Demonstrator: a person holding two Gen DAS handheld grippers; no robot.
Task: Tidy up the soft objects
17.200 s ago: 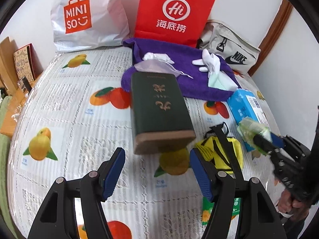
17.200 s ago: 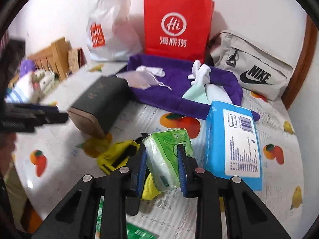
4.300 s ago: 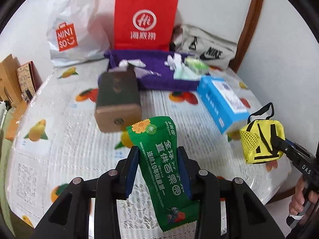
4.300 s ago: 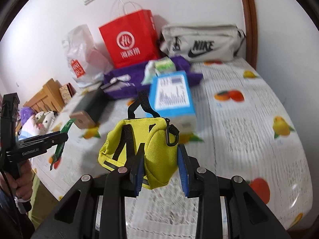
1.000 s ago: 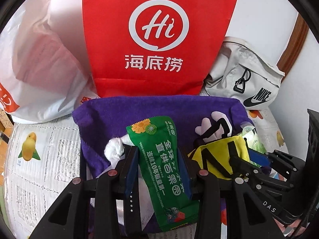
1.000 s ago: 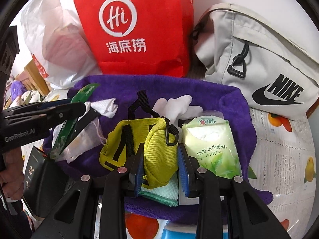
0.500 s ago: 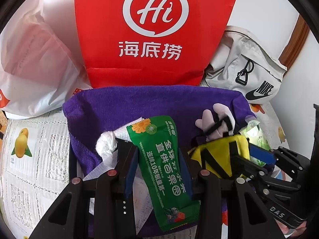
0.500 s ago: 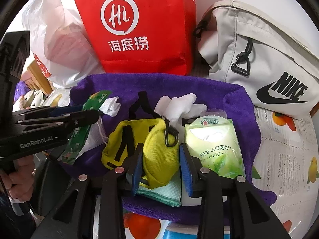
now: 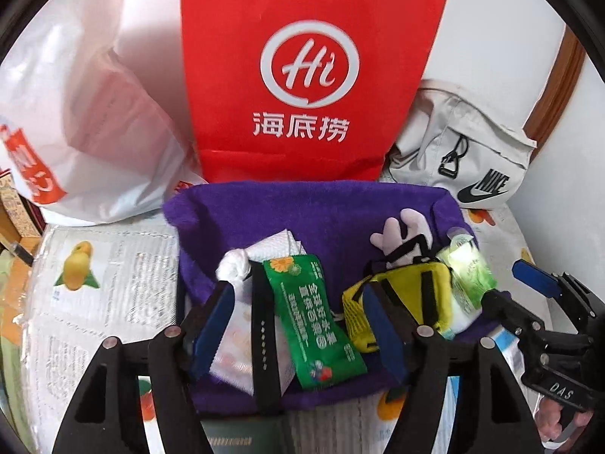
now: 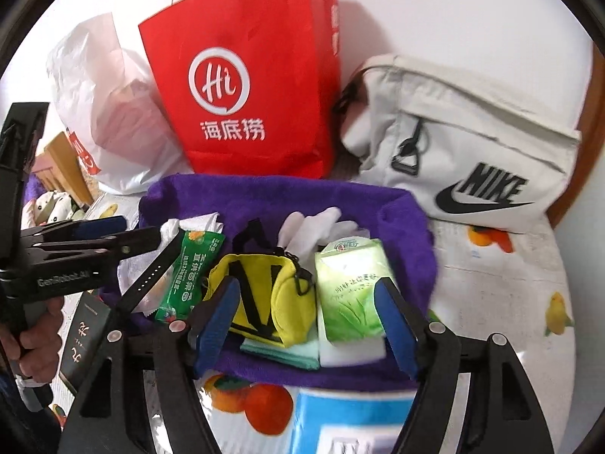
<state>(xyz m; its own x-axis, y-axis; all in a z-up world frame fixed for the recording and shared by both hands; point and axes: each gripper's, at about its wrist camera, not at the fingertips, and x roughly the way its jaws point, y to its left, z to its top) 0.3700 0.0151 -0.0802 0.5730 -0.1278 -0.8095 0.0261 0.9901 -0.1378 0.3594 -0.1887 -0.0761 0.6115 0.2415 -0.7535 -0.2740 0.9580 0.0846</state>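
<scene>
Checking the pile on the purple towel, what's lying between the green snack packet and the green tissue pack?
The yellow mini bag lies between the snack packet and the tissue pack; the right wrist view shows it.

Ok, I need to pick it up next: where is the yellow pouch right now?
In the right wrist view the yellow pouch lies on the purple towel, between the green snack packet on its left and the green tissue pack on its right.
</scene>
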